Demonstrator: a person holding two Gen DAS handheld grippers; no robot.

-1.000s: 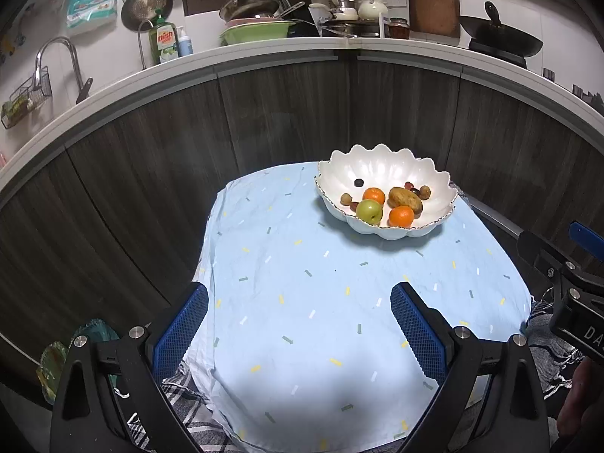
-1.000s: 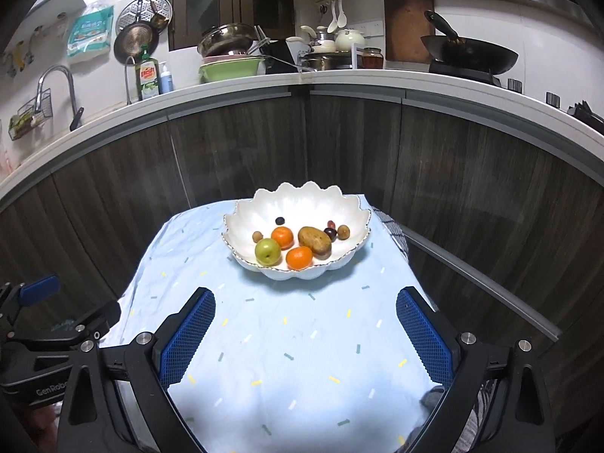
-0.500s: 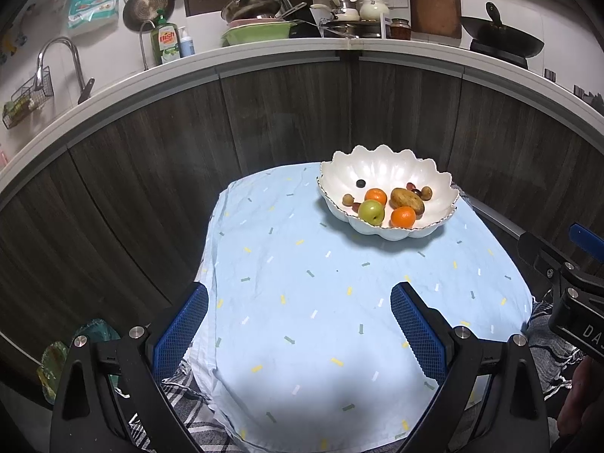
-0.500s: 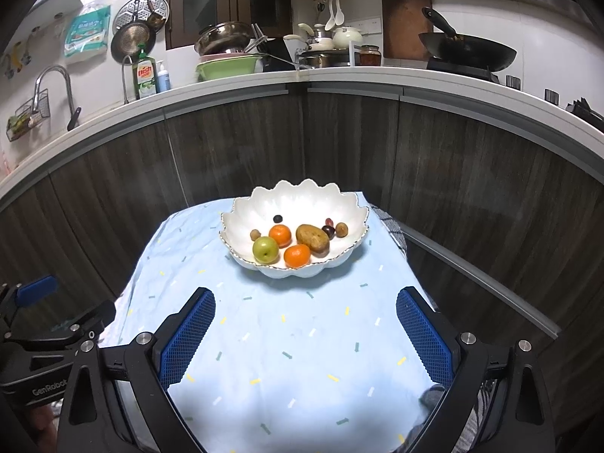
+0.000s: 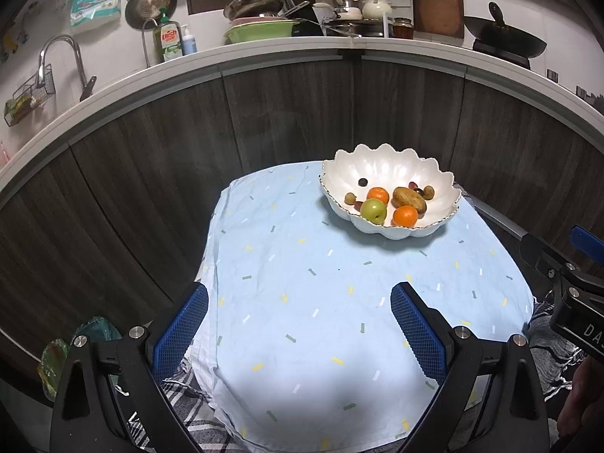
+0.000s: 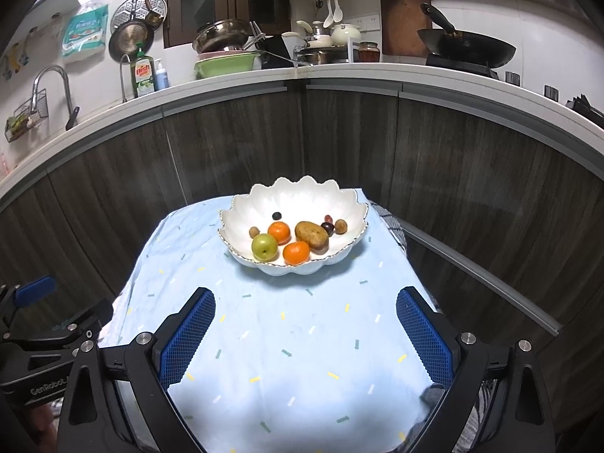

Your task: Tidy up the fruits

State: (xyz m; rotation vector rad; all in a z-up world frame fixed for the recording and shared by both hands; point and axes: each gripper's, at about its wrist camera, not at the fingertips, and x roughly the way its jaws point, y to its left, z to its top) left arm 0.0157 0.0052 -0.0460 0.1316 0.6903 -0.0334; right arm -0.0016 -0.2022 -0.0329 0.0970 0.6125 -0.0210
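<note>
A white scalloped bowl (image 5: 381, 168) (image 6: 302, 196) stands at the far side of a small table with a light blue cloth (image 5: 321, 302) (image 6: 287, 332). In it lie a green apple (image 5: 373, 211) (image 6: 265, 247), two oranges (image 5: 405, 216) (image 6: 296, 252), a brown potato-like fruit (image 5: 409, 198) (image 6: 311, 234) and several small dark and brown fruits. My left gripper (image 5: 298, 317) is open and empty above the near part of the cloth. My right gripper (image 6: 305, 324) is open and empty, a little short of the bowl.
Dark wood cabinets curve behind the table under a white counter (image 6: 339, 75) with dishes, a wok (image 6: 468, 51), soap bottles and a tap (image 5: 60, 56). A checked cloth (image 5: 188, 407) hangs under the blue one. The other gripper shows at each view's edge (image 5: 566, 283) (image 6: 45, 324).
Both views have crept slightly nearer the bowl; the bowl sits a little higher in the right wrist view. Both grippers stay open and empty.
</note>
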